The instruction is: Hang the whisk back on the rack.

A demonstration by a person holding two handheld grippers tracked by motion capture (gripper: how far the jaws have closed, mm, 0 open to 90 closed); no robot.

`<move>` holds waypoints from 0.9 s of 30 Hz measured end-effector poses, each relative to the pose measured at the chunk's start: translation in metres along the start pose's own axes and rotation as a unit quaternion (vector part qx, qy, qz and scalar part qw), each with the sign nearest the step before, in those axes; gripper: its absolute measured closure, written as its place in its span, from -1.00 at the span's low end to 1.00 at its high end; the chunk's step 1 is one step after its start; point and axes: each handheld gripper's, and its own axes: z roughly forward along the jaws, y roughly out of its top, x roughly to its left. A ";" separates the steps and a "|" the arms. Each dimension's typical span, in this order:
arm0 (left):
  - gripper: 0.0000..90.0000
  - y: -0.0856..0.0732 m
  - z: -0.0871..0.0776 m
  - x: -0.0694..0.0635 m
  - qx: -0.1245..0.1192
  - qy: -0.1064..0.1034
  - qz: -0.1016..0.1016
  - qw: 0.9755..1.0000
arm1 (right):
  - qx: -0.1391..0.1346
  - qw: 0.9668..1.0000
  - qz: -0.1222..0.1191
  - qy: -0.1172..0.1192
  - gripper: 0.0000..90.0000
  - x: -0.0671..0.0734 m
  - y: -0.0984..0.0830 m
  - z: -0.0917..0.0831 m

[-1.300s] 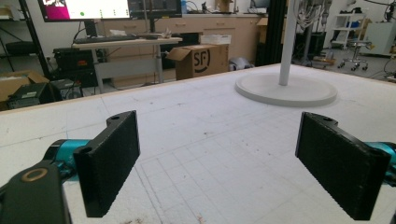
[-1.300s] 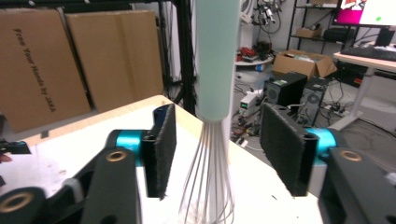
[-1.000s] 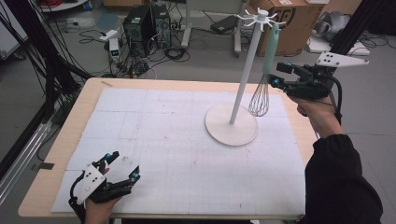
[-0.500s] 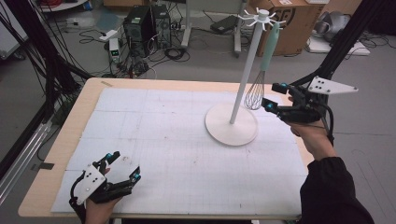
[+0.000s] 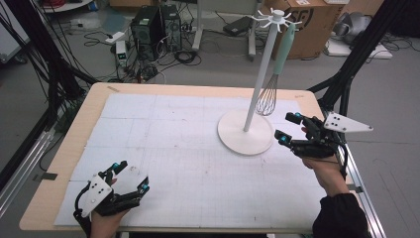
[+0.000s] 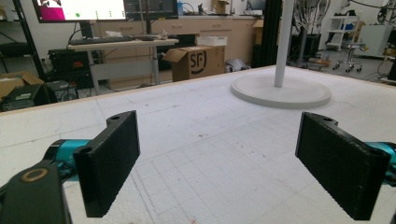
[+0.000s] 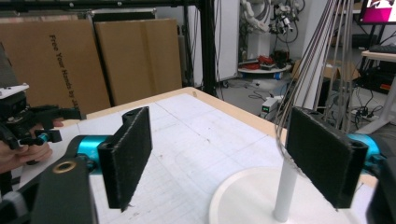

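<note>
R tongs point(image 5: 289, 126) are standing wide w/ nothing between the pads; the jaws have just been opening, letting go of the whisk. They're hovering just beside the rack base point(image 5: 246, 134), on its right, pointing toward the pole. In the right gripper view the R tongs point(image 7: 224, 156) are framing the bench mat, w/ the whisk wires point(image 7: 322, 70) hanging close in front of the right-hand pad and the pole foot point(image 7: 285, 196) just below them.

Whisk point(image 5: 270, 94) is hanging free from a hook at the rack top point(image 5: 274, 17): mint-green handle up, wire balloon down, dangling beside the pole point(image 5: 258, 74) on its right and above the base, not touching the tongs.

L tongs point(image 5: 130, 176) are also standing wide, holding nothing, resting low at the near left corner of the bench point(image 5: 163, 88), well apart from the rack. In the left gripper view the L tongs point(image 6: 219, 161) are looking across the white grid mat point(image 6: 196, 140) toward the rack base point(image 6: 281, 92), far off at upper right.

Rack is standing upright on the mat point(image 5: 163, 144), toward the bench's far right. Beyond the rack, on the floor: a cardboard box point(image 5: 309, 22) behind the pole top, and computer towers point(image 5: 156, 27) w/ cables off to its left.
</note>
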 end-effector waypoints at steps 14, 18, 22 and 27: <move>-0.68 -0.001 0.002 0.000 0.001 0.000 0.000 1.000 | -0.008 1.000 0.003 -0.015 -0.58 0.023 -0.037 -0.020; -0.68 -0.001 0.002 -0.001 0.003 0.000 0.000 1.000 | -0.013 1.000 -0.002 -0.015 -0.58 0.028 -0.040 -0.024; -0.68 -0.001 0.003 -0.001 0.002 -0.002 0.001 1.000 | -0.018 1.000 -0.009 -0.023 -0.58 0.036 -0.048 -0.029; -0.68 -0.001 0.002 -0.002 0.001 0.000 0.002 1.000 | -0.030 0.999 -0.015 -0.026 -0.58 0.043 -0.059 -0.034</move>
